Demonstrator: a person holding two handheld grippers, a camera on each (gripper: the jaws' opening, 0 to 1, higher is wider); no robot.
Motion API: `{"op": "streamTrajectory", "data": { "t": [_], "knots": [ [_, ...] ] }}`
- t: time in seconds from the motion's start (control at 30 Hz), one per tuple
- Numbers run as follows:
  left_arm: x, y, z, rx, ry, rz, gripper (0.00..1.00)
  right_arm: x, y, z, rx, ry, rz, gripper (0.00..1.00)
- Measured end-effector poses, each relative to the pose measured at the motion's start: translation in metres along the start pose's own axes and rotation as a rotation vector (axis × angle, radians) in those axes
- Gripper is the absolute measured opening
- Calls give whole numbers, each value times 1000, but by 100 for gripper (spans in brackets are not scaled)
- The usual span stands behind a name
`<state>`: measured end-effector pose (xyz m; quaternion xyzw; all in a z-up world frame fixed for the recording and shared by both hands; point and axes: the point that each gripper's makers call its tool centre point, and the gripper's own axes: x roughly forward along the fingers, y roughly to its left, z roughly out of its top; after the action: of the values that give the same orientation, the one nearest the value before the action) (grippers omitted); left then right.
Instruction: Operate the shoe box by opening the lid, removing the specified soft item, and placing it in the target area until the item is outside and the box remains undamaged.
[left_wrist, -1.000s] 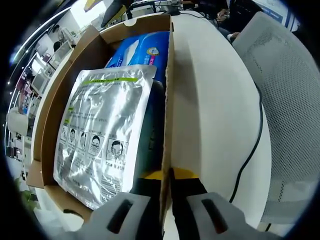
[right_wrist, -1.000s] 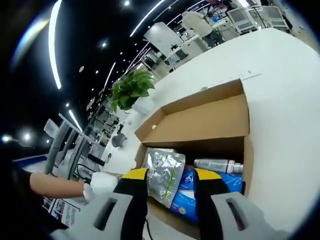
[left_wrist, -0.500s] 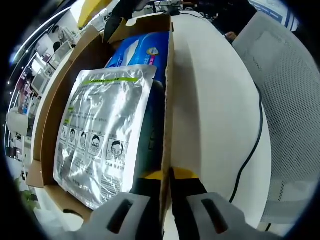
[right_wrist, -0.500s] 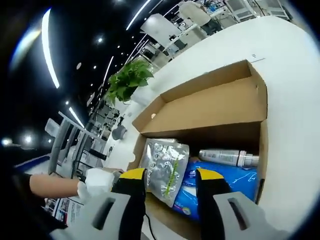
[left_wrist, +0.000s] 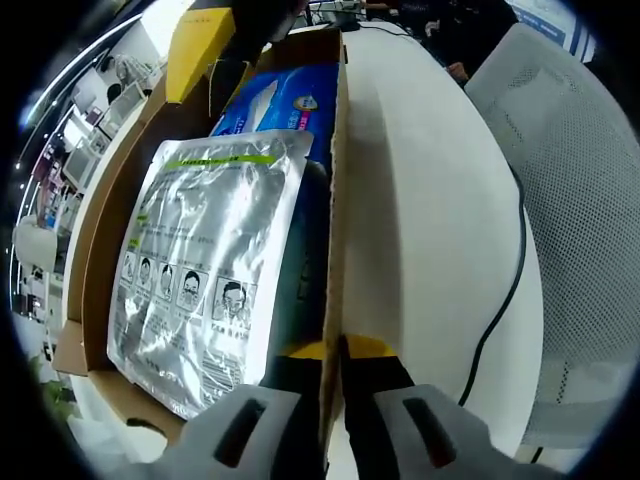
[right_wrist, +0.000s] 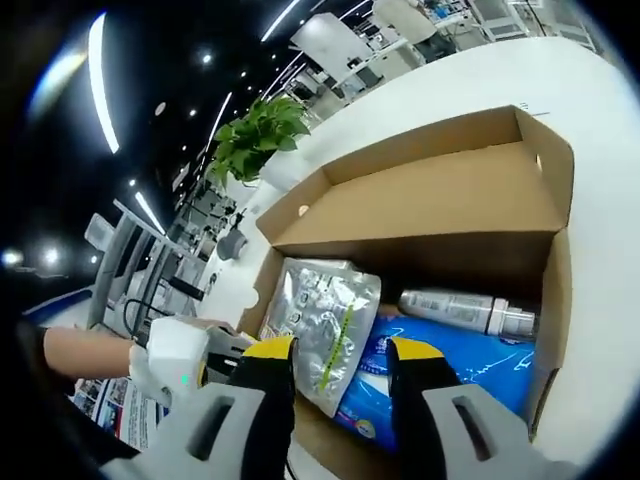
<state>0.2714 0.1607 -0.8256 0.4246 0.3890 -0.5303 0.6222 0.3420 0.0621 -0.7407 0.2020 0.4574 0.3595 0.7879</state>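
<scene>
The open shoe box at frame centre holds a silver pouch, blue pack and bottle. Left gripper pinches the box wall; right gripper is spread above the pouch.

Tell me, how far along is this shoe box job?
Done: the box lid stands open. In hand: the left gripper pinches the box wall, and the open right gripper faces the silver pouch. Left: nothing is out yet.
</scene>
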Motion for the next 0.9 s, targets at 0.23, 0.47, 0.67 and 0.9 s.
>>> {"op": "streamTrajectory", "data": {
  "t": [0.23,0.47,0.67,0.9],
  "knots": [
    [0,0,-1,-1,0,-1,2,9,-5,-7,-49,35,-19,31],
    [0,0,0,-1,0,-1,2,11,-10,-5,-46,34,-17,29],
    [0,0,0,2,-1,-3,2,20,-10,0,-1,17,1,25],
    [0,0,0,2,-1,-3,2,22,-4,-2,20,8,43,17]
  ]
}}
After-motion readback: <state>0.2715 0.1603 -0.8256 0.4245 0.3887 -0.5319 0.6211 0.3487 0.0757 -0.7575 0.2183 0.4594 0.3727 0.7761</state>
